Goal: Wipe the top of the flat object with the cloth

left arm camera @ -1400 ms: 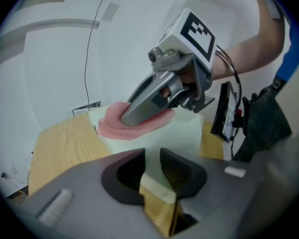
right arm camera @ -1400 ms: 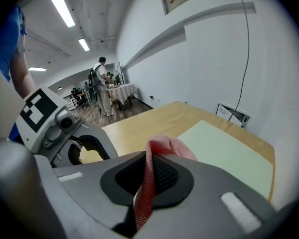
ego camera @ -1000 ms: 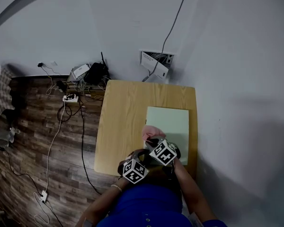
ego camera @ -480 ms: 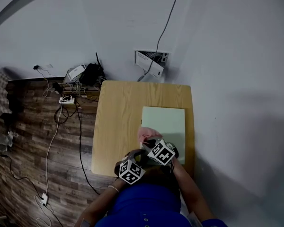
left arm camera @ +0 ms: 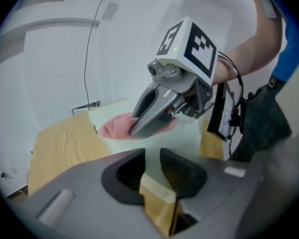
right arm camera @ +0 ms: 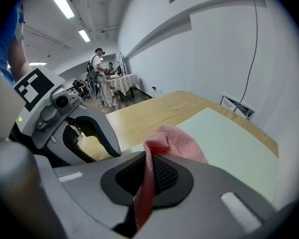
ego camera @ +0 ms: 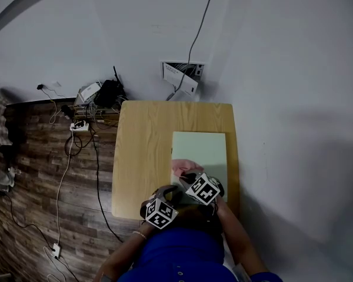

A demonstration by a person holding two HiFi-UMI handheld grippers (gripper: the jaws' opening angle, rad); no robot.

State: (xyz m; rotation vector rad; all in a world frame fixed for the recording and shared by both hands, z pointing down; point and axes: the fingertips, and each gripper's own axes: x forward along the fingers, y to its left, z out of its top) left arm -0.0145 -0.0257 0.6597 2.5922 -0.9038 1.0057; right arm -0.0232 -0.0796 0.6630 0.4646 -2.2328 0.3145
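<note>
cloth (right arm camera: pixel 177 139) in right tool (right arm camera: pixel 147 177), on board (right arm camera: pixel 231 148)

The place looks like an open lab or recording workspace. Bare white walls (ego camera: pixel 270 69) meet a dark wood-plank floor (ego camera: pixel 35 181). Tangled cables and power strips (ego camera: pixel 82 119) lie on the floor, left of a small light-wood tabletop (ego camera: pixel 141 157). Long ceiling strip lights (right arm camera: pixel 60 0) hang over far tables, where a person (right arm camera: pixel 100 78) stands.

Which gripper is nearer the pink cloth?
Right. The right gripper is shut on the cloth; the left gripper is apart from it, at the board's near edge.
</note>
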